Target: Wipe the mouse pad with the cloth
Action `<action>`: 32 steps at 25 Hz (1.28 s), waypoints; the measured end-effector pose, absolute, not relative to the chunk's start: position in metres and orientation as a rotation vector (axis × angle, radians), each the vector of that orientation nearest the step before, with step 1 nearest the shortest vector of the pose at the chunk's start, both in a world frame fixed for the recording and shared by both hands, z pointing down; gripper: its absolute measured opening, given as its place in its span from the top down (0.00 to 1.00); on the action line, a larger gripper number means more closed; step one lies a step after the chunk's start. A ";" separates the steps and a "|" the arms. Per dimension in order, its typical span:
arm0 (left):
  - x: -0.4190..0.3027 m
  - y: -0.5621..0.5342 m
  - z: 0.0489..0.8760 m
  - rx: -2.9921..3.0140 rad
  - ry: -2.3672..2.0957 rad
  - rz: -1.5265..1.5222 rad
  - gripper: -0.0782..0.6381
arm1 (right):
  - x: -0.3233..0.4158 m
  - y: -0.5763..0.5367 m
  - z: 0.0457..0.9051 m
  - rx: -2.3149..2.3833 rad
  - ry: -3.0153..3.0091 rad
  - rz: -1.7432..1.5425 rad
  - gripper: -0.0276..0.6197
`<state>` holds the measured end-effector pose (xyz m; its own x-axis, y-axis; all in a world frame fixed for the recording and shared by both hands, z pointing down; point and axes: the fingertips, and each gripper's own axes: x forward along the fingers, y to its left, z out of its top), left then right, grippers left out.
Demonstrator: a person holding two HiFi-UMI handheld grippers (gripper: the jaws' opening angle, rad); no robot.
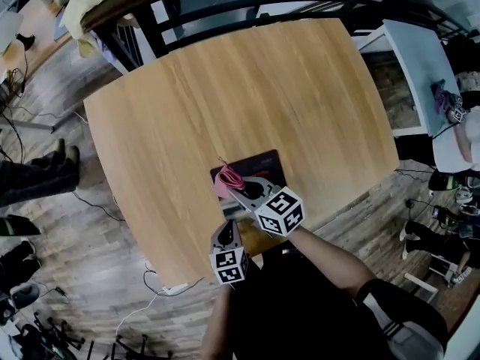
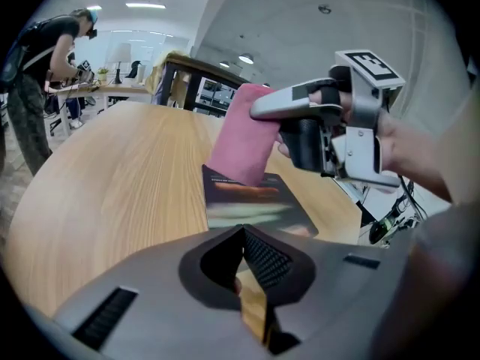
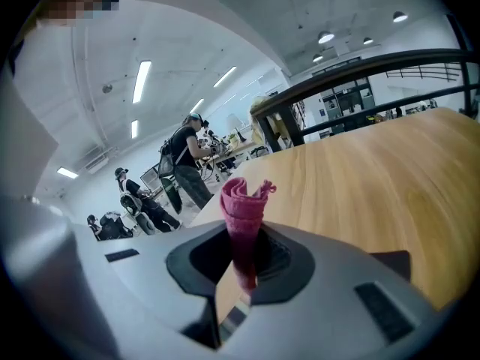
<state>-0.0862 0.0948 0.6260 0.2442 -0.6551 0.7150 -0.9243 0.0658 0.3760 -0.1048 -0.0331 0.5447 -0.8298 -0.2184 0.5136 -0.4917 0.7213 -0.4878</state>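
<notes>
**Pink cloth clamped in the right tongs above the mouse pad, near the table's front edge**

The right tongs [image 1: 234,191] are clamping a rolled pink cloth [image 3: 244,201] between their jaws, and the cloth is standing out past the tips. The left tongs [image 2: 241,232] are sitting just behind and beside the right pair, with their jaws together and nothing between them.

The dark mouse pad [image 2: 255,205] is lying flat directly ahead of the left tongs and beneath the tips of the right tongs. The cloth's free end is hanging over the pad's far part; whether it is touching the pad cannot be told.

The front edge of the wooden table [image 1: 225,88] is running close behind the pad, under the rear of both tongs. Ahead of both tips a wide stretch of wood top is reaching away to the far edge, and more is spreading out to either side.

Beyond that far edge a dark railing [image 1: 247,6] is crossing the view. Off to the right of the right tongs, past the table's side edge, a white desk [image 1: 420,66] is standing apart from the table.
</notes>
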 end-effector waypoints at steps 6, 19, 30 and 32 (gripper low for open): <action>-0.086 0.094 0.644 1.577 -1.495 0.365 0.86 | -0.128 -0.041 0.584 0.431 -2.444 0.908 0.86; -0.084 0.102 0.672 1.457 -1.436 0.335 0.86 | -0.148 -0.056 0.663 0.430 -2.238 1.005 0.86; -0.085 0.103 0.674 1.448 -1.413 0.320 0.86 | -0.126 -0.068 0.666 0.503 -2.214 0.999 0.86; -0.085 0.103 0.674 1.453 -1.418 0.338 0.86 | -0.119 -0.070 0.666 0.516 -2.209 0.990 0.86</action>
<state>-0.0845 0.1028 0.6739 0.2633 -0.5689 0.7791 -0.8594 0.2287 0.4574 -0.1190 -0.0700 0.6661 -0.7088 -0.0849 0.7003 -0.5793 0.6366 -0.5091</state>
